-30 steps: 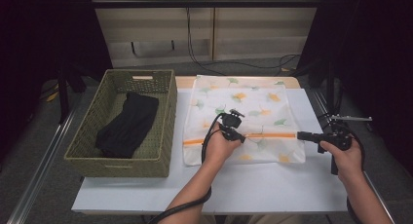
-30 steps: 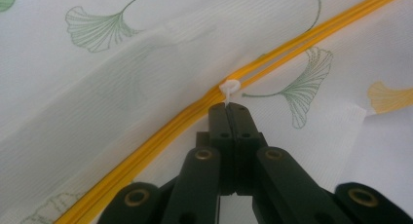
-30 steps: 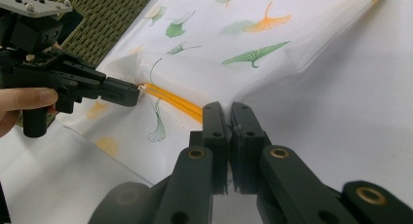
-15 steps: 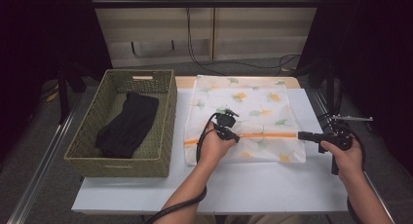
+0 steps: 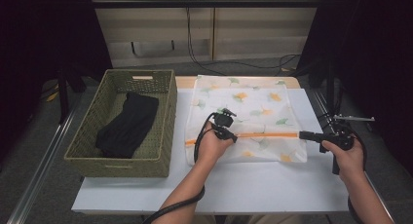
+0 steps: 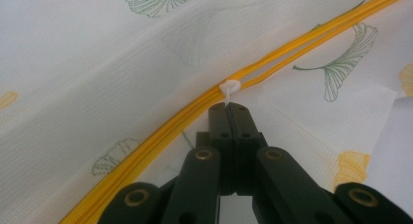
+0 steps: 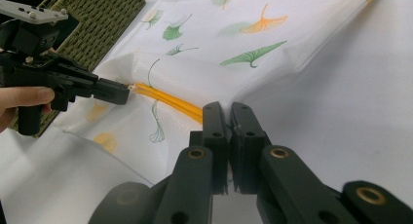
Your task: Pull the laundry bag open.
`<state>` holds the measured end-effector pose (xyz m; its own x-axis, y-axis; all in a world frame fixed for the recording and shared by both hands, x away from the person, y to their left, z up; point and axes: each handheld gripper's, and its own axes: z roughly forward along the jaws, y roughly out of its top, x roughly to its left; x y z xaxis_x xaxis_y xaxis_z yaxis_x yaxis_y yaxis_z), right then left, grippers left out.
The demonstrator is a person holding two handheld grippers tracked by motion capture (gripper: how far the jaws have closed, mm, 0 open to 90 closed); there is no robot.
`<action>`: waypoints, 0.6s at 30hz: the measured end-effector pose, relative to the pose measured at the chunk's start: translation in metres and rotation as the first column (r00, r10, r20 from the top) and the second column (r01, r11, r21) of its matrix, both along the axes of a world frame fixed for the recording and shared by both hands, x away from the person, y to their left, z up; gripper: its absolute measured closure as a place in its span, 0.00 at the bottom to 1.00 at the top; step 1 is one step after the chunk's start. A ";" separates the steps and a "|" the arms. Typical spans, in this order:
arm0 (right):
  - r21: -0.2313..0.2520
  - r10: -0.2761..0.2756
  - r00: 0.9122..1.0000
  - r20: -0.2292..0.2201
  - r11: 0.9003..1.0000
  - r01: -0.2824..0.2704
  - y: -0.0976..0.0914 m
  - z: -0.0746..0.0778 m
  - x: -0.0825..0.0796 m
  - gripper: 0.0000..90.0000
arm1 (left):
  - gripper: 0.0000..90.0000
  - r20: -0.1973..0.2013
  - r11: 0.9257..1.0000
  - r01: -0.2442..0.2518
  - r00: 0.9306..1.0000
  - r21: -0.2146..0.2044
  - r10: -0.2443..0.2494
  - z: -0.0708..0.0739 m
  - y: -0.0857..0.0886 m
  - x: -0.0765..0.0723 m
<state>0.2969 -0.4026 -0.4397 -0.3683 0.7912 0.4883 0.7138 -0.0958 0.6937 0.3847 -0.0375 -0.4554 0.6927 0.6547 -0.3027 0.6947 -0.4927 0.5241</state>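
A white mesh bag (image 5: 246, 100) printed with ginkgo leaves lies flat on the table, and an orange zipper (image 5: 270, 135) runs across its near part. My left gripper (image 5: 234, 138) is over the zipper's middle, shut on the small white zipper pull (image 6: 229, 87); its jaws (image 6: 227, 108) meet just below the slider. At the bag's right edge, my right gripper (image 5: 303, 135) is shut on the zipper end (image 7: 187, 107), with fabric pinched between its jaws (image 7: 228, 113). The right gripper view also takes in the left gripper (image 7: 113, 94), held in a hand.
A woven green basket (image 5: 163, 112) stands left of the bag and holds a folded black garment (image 5: 127, 124). Bare white table (image 5: 253, 185) lies between the bag and the front edge. Cables trail from both grippers.
My left gripper has slid a little to the left along the zipper with the pull in its jaws. The right gripper has stayed put.
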 end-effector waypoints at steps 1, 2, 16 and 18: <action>0.000 0.000 1.000 0.000 1.000 0.000 0.000 0.000 0.000 0.97 | 1.00 -0.002 1.000 -0.001 1.000 -0.004 0.001 0.000 0.000 0.000; -0.004 0.002 1.000 0.007 1.000 -0.002 0.000 0.000 0.000 0.97 | 1.00 -0.004 0.999 -0.023 1.000 -0.023 0.023 0.000 -0.001 -0.001; -0.013 -0.003 1.000 0.015 1.000 0.003 0.000 0.001 0.000 0.97 | 1.00 -0.006 1.000 -0.022 1.000 0.000 0.022 0.001 0.001 0.000; -0.009 -0.009 1.000 0.014 1.000 0.009 -0.001 0.002 -0.001 0.97 | 1.00 -0.013 1.000 -0.026 1.000 -0.006 0.026 0.000 0.004 0.000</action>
<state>0.2962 -0.4038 -0.4381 -0.3681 0.7989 0.4757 0.7032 -0.0955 0.7046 0.3850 -0.0338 -0.4551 0.6717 0.6702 -0.3158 0.7139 -0.4715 0.5178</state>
